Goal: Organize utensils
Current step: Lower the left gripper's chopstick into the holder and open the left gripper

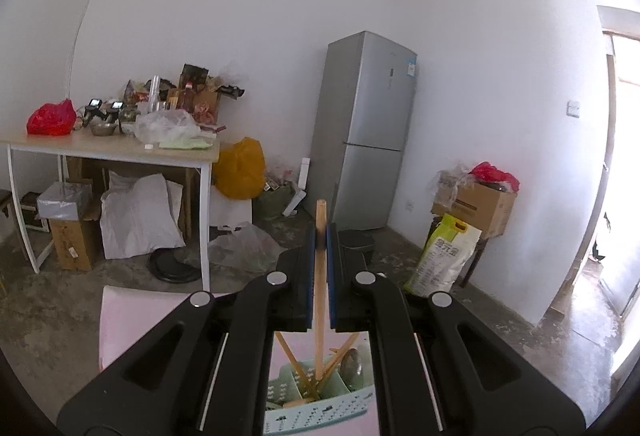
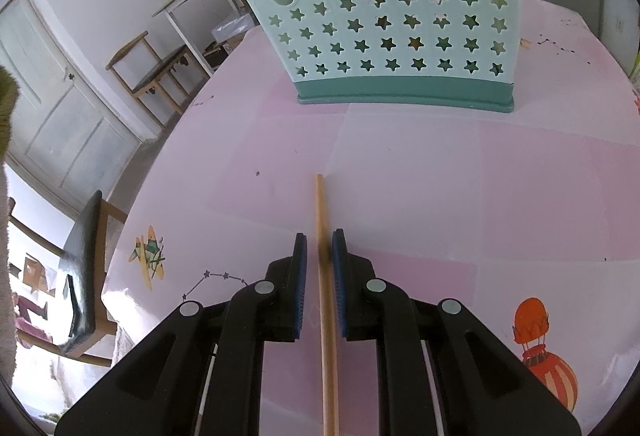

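Note:
My left gripper (image 1: 320,234) is shut on a wooden chopstick (image 1: 320,296). The stick hangs upright, its lower end inside the mint-green utensil holder (image 1: 316,406) just below the jaws. More chopsticks and a metal spoon (image 1: 352,360) stand in that holder. In the right wrist view the same star-pierced holder (image 2: 400,36) stands at the far side of the pink table (image 2: 440,176). A second chopstick (image 2: 321,212) lies between the fingers of my right gripper (image 2: 319,242). It runs lengthwise close to the right pad, with a gap at the left pad, so the jaws stand narrowly open around it.
A chair (image 2: 80,268) stands at the table's left edge. Past the table are a cluttered desk (image 1: 112,148), a silver fridge (image 1: 368,132), cardboard boxes (image 1: 476,204) and a rice sack (image 1: 444,256) on the floor. A cupboard door (image 2: 60,108) is at the left.

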The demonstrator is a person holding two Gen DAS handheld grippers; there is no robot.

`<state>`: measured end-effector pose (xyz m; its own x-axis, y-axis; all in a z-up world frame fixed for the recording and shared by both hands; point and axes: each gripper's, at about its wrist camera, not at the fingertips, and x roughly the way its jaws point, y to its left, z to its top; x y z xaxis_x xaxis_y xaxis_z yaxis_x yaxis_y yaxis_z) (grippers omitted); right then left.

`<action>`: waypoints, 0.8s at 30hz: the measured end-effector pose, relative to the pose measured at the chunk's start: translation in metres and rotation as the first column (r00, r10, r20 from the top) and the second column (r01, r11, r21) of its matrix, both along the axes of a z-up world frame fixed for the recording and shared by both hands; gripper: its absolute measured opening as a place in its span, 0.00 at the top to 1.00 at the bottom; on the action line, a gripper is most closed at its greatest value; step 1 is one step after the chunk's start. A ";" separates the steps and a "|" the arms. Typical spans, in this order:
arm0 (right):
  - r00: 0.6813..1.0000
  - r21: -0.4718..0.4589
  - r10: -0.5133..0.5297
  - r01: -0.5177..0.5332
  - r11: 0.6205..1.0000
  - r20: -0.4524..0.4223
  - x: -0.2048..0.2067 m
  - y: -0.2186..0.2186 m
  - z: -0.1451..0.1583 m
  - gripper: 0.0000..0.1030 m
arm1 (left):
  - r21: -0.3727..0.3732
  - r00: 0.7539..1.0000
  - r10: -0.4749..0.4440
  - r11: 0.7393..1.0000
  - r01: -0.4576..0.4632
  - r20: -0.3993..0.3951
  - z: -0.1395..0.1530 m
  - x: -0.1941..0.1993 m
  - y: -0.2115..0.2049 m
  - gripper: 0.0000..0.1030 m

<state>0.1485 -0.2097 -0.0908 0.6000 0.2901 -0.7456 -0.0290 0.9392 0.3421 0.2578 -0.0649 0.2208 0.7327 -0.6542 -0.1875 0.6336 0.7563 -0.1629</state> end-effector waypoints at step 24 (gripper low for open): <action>1.000 -0.008 0.008 -0.008 1.000 -0.015 0.004 0.005 0.003 0.87 | 0.030 0.975 0.048 0.999 -0.043 -0.217 -0.107 -0.013 0.064 0.53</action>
<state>0.1526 -0.2049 -0.0880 0.5864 0.2892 -0.7566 -0.0319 0.9416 0.3351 0.2443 -0.0011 0.1139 0.7013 -0.6143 -0.3616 0.5499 0.7890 -0.2739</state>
